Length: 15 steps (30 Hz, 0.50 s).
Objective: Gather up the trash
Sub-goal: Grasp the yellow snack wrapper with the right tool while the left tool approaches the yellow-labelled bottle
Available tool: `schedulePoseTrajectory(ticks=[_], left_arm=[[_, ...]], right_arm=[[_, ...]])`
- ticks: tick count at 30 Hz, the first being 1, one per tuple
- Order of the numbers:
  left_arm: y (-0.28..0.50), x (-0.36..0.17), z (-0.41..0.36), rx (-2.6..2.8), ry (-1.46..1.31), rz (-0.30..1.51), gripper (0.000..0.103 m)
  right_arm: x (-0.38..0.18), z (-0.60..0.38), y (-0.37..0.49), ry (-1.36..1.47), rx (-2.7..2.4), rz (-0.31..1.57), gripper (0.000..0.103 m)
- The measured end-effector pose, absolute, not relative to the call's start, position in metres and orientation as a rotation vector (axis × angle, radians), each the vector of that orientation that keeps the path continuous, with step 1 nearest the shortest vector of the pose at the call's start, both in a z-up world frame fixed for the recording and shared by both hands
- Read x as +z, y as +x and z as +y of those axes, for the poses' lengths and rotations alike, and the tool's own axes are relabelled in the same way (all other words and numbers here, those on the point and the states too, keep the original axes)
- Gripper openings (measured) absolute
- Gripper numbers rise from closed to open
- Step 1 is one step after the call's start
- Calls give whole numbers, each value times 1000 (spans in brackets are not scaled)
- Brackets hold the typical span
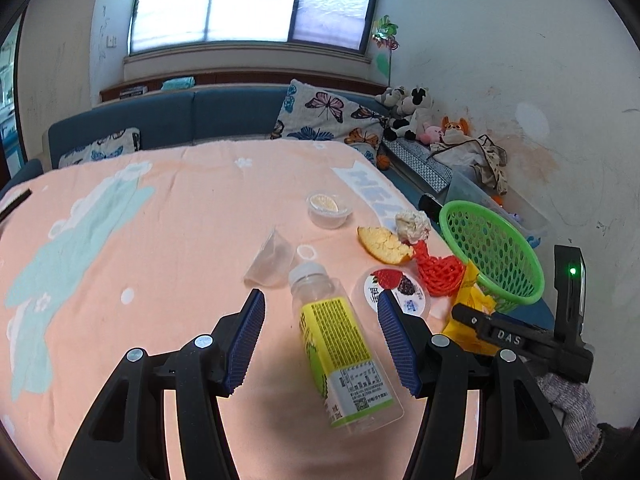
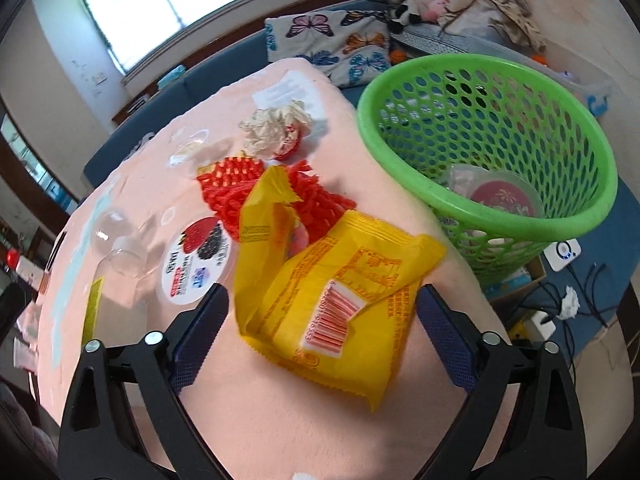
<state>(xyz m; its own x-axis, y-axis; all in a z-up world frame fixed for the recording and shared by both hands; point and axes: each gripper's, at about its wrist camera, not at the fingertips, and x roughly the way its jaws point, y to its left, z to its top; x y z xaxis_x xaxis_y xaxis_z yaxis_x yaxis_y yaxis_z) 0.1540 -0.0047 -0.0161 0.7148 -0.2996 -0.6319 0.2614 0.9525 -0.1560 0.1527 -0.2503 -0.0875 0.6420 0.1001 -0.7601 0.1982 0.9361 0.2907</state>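
A clear plastic bottle (image 1: 340,352) with a yellow-green label lies on the pink tablecloth (image 1: 160,240), cap pointing away. My left gripper (image 1: 320,296) is open and straddles it, the pads clear of its sides. A torn yellow snack wrapper (image 2: 332,292) lies near the table's right edge. My right gripper (image 2: 323,288) stands wide open around the wrapper, pads apart from it. Beyond lie a red mesh net (image 2: 256,188), a berry-printed cup lid (image 2: 196,260), a crumpled tissue (image 2: 276,128) and an orange peel (image 1: 384,244).
A green mesh basket (image 2: 488,152) tilts off the table's right edge, holding a clear lid with a red disc (image 2: 500,196). A clear cup (image 1: 328,210), a clear plastic piece (image 1: 272,260) and a small ring (image 1: 306,252) lie mid-table. A blue sofa with cushions is behind.
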Motion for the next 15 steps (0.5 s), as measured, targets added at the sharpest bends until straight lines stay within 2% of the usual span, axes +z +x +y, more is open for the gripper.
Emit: schedulePoseTrajectory(ticks=[6, 13, 15], left_arm=[[153, -26, -11, -345, -59, 740, 57], [154, -34, -23, -359, -55, 773, 57], [155, -38, -26, -360, -55, 785, 57]], right_arm=[[-87, -253, 153, 356, -82, 878, 79], [-86, -264, 143, 369, -72, 871, 59], [-86, -267, 141, 379, -63, 870, 57]])
